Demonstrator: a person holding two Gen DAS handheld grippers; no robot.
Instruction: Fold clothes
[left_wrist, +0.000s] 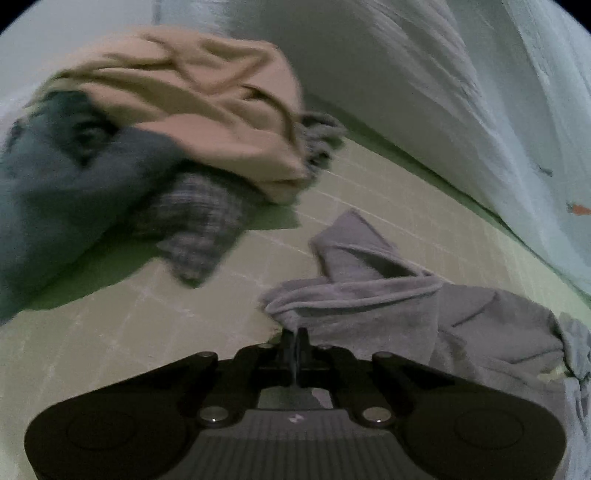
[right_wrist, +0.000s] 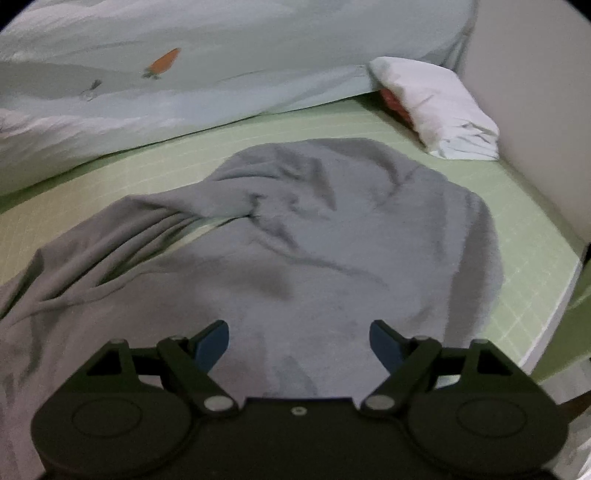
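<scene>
A grey garment (right_wrist: 303, 240) lies crumpled on the green gridded mat (right_wrist: 524, 236). It also shows in the left wrist view (left_wrist: 406, 295), bunched with a rolled edge. My left gripper (left_wrist: 294, 341) is shut on an edge of this grey garment, which trails off to the right. My right gripper (right_wrist: 299, 343) is open and empty, its blue-padded fingers (right_wrist: 212, 343) spread just above the near part of the garment.
A pile of clothes sits at the left in the left wrist view: a tan garment (left_wrist: 221, 110), a dark blue one (left_wrist: 66, 184) and a plaid one (left_wrist: 195, 225). A pale quilt (right_wrist: 184, 74) lines the far side. A white pillow (right_wrist: 439, 107) lies by the wall.
</scene>
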